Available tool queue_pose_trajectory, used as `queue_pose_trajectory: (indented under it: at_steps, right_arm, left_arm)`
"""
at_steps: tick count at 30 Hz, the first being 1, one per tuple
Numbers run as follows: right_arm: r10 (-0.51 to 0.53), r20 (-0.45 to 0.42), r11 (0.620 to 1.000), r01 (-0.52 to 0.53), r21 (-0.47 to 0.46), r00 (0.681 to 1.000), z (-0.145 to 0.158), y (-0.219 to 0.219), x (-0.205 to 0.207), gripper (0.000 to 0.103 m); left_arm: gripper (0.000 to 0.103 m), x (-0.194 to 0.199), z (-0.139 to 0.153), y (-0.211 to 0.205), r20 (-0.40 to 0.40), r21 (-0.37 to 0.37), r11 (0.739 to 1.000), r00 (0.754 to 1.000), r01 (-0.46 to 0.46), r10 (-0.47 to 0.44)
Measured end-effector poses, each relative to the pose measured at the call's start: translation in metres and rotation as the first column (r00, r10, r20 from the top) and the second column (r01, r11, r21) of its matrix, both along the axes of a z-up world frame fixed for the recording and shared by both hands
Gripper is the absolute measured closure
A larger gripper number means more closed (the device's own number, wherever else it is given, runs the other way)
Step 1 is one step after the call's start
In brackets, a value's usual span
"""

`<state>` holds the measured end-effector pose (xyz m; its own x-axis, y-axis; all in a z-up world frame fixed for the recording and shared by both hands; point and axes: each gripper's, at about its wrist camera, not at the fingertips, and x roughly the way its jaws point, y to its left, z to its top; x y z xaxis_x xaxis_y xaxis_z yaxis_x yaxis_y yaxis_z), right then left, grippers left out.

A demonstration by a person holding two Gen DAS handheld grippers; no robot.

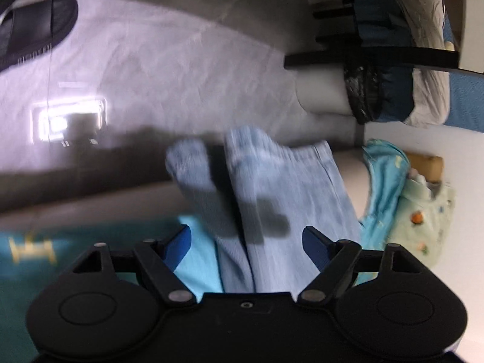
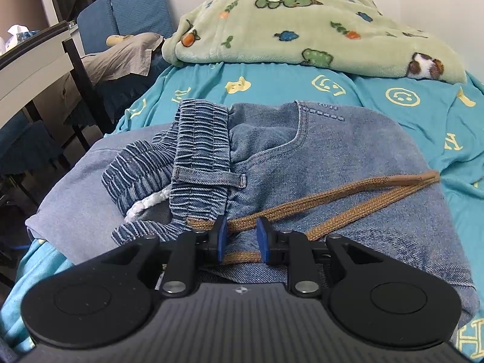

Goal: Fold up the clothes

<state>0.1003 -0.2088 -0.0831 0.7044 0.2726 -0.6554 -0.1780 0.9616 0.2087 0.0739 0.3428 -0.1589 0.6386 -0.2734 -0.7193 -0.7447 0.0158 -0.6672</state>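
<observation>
Blue denim trousers [image 2: 317,163] lie on the teal bed sheet [image 2: 272,84], elastic waistband [image 2: 199,151] bunched toward me, brown drawstring [image 2: 348,193] trailing right. My right gripper [image 2: 241,236] sits low over the waist, jaws narrowly apart with the drawstring and denim between the blue pads; no firm pinch shows. In the blurred left wrist view the pale trouser legs [image 1: 272,187] hang over the bed edge toward the floor. My left gripper [image 1: 246,242] is open wide, its blue pads [image 1: 314,242] either side of the legs.
A green patterned blanket [image 2: 302,21] is heaped at the bed's far end. A dark table [image 2: 45,48], blue chairs [image 2: 136,9] and grey clothing [image 2: 127,54] stand left of the bed. A black slipper [image 1: 36,30] lies on the shiny floor [image 1: 151,60].
</observation>
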Motion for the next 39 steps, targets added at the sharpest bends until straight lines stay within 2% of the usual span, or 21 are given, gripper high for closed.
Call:
queue_pose_trajectory:
  at_steps: [7,10,12,14,17,19,21,26,30,34,39]
  right_arm:
    - [-0.004,0.001,1.000,0.004,-0.016,1.000,-0.001,0.002,0.002,0.079]
    - [-0.010,-0.001,1.000,0.010,-0.023,1.000,-0.001,0.003,0.003,0.079]
    - [-0.012,-0.002,0.999,0.012,-0.031,1.000,-0.001,0.004,0.005,0.078]
    - [-0.015,-0.004,0.999,0.015,-0.035,1.000,-0.001,0.004,0.005,0.078]
    - [-0.022,-0.012,0.999,0.021,-0.033,1.000,0.001,0.003,0.004,0.078]
    - [-0.027,-0.018,0.999,0.026,-0.030,0.999,0.003,0.001,0.004,0.078]
    - [-0.032,-0.023,0.999,0.032,-0.029,0.999,0.005,0.000,0.003,0.078]
    - [-0.058,-0.031,0.998,0.057,-0.014,0.998,0.014,-0.009,0.001,0.076]
    - [-0.091,-0.030,0.995,0.092,0.034,0.995,0.027,-0.026,0.001,0.076]
    - [-0.133,0.007,0.988,0.132,0.086,0.991,0.043,-0.045,-0.003,0.074]
    - [-0.179,0.039,0.976,0.172,0.137,0.983,0.062,-0.070,-0.010,0.073]
  left_arm:
    - [0.025,0.008,-0.034,0.020,0.046,-0.049,0.997,0.997,-0.055,0.057]
    - [0.031,0.010,-0.036,0.021,0.085,-0.054,0.997,0.994,-0.058,0.063]
    - [0.046,0.014,-0.033,0.020,0.098,-0.016,0.999,0.994,-0.047,0.048]
    - [0.072,0.016,-0.027,0.020,0.117,0.019,0.999,0.992,-0.045,0.042]
    - [0.090,0.019,-0.010,0.015,0.150,0.106,0.994,0.989,-0.022,0.006]
    - [0.094,0.022,0.005,0.011,0.168,0.176,0.984,0.985,0.001,-0.030]
    - [0.096,0.025,0.027,0.004,0.192,0.259,0.966,0.979,0.024,-0.076]
    - [0.097,0.029,0.091,-0.022,0.268,0.399,0.915,0.947,0.058,-0.177]
    - [0.097,0.033,0.143,-0.059,0.299,0.518,0.849,0.907,0.108,-0.298]
    - [0.097,0.033,0.186,-0.106,0.333,0.585,0.797,0.852,0.150,-0.405]
    - [0.097,0.033,0.229,-0.186,0.333,0.678,0.704,0.766,0.211,-0.550]
